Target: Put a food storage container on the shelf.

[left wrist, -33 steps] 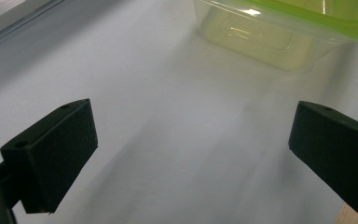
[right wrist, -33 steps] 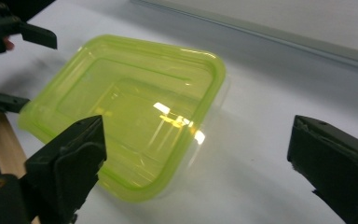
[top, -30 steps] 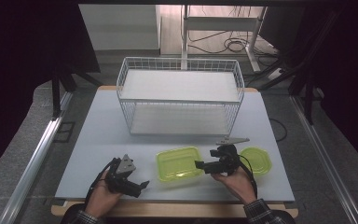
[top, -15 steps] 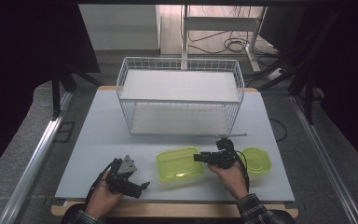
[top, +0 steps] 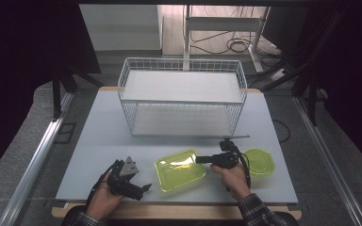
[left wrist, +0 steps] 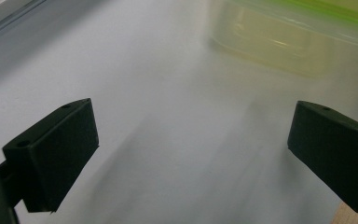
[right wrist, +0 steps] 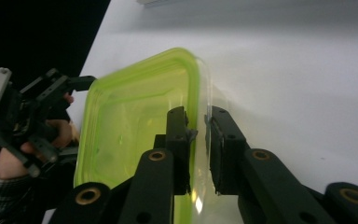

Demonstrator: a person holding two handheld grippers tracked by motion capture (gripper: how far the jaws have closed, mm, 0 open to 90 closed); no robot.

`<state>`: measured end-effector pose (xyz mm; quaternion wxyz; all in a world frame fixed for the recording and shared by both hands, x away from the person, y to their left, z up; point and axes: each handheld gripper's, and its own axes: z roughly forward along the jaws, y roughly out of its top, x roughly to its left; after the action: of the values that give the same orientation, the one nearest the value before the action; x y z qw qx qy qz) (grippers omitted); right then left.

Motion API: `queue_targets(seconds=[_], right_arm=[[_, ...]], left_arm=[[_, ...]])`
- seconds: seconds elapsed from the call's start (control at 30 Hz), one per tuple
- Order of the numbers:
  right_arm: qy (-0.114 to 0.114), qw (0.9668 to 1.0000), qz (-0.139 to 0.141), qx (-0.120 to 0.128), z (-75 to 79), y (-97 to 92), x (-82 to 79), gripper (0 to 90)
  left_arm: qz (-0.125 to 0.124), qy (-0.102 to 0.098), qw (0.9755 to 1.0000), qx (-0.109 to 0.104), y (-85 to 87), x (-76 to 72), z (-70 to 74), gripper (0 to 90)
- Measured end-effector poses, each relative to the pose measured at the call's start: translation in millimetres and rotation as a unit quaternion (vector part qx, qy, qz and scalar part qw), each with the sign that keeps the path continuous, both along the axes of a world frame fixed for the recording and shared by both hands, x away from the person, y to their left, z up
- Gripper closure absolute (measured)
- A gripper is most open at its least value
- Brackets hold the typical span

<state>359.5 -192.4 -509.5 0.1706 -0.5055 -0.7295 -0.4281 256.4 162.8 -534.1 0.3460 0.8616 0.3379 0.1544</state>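
A square lime-green container (top: 179, 169) lies open side up near the table's front edge. My right gripper (top: 199, 159) reaches it from the right. In the right gripper view its jaws (right wrist: 198, 126) have just been closing and now stand one inside and one outside the container's wall (right wrist: 135, 121), pressed against the rim. My left gripper (top: 143, 188) rests low on the table to the left of the container, open with nothing between its jaws (left wrist: 191, 149). The container's side (left wrist: 298, 42) shows ahead of it, blurred.
A round green lid or dish (top: 260, 162) lies just right of my right hand. A white wire basket (top: 181, 96) stands across the back half of the grey table (top: 99, 136). The person's left hand (right wrist: 9, 163) is beyond the container in the right gripper view.
My right gripper has moved left and slightly down to the container's right edge, and its jaws have closed on the rim. The left gripper has stayed put.
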Motion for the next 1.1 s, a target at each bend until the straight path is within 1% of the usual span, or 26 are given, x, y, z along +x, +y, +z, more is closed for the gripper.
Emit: queue_targets(seconds=[0.07,0.17,0.27,0.4,0.6,0.77,0.93,1.1], right_arm=[[-0.003,1.0,0.002,-0.003,1.0,1.7,-0.3,80.1],[-0.004,1.0,-0.002,0.0,2.3,0.8,0.1,80.2],[-0.004,0.9998,-0.009,0.014,5.9,-3.5,1.1,80.2],[-0.019,0.9994,-0.015,0.024,14.1,-7.8,1.9,80.1],[-0.032,0.9986,-0.019,0.038,24.6,-10.5,3.0,80.1],[-0.038,0.9981,-0.02,0.044,33.7,-13.0,4.9,80.1],[-0.051,0.9973,-0.02,0.049,44.7,-14.0,7.3,80.0],[-0.059,0.9967,-0.019,0.051,54.1,-13.8,10.8,80.0]], left_arm=[[0.001,-0.001,1.0,0.001,0.4,-0.1,0.1,1.6],[0.002,-0.002,1.0,0.002,1.2,0.0,0.5,1.7],[0.004,-0.003,1.0,0.002,1.9,0.1,0.7,1.7],[0.009,-0.004,0.9999,-0.002,3.5,0.2,1.2,1.7],[0.013,-0.005,0.9999,-0.002,5.1,0.4,1.6,1.7],[0.013,-0.004,0.9999,-0.001,5.1,0.5,1.4,1.7],[0.012,-0.004,0.9999,-0.001,5.0,0.4,1.4,1.7],[0.012,-0.003,0.9999,0.0,4.8,0.5,1.1,1.7]])
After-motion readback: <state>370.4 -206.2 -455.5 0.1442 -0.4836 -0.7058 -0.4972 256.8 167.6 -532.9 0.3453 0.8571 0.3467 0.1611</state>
